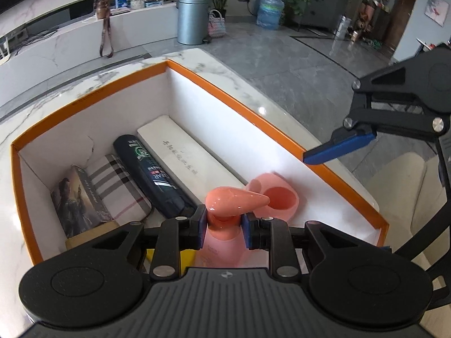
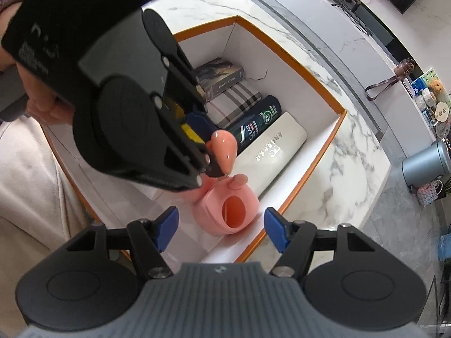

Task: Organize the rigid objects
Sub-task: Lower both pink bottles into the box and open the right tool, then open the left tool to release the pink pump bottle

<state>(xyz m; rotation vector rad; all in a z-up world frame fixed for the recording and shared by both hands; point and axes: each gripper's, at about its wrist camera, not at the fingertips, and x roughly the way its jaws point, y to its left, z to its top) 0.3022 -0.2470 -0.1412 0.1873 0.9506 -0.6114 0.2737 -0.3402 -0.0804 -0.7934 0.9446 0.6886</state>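
Observation:
An orange-rimmed white box (image 1: 234,95) stands on a marble counter. My left gripper (image 1: 224,225) is shut on the neck of a pink pump bottle (image 1: 234,200), which it holds upright over the box's near end; the same grip shows in the right wrist view (image 2: 210,152). Beside the bottle, a pink round holder (image 2: 234,211) with an oval opening lies on the box floor. Just above that holder, my right gripper (image 2: 221,226) is open, its blue pads on either side and clear of it. One of its blue fingers (image 1: 338,148) shows over the box's right rim.
Side by side in the box lie a book (image 1: 76,200), a plaid case (image 1: 121,186), a dark shampoo bottle (image 1: 152,171) and a long white case (image 1: 186,152). Something yellow (image 1: 187,259) sits under my left gripper. A grey bin (image 1: 193,19) and a water jug (image 1: 270,8) stand on the floor beyond.

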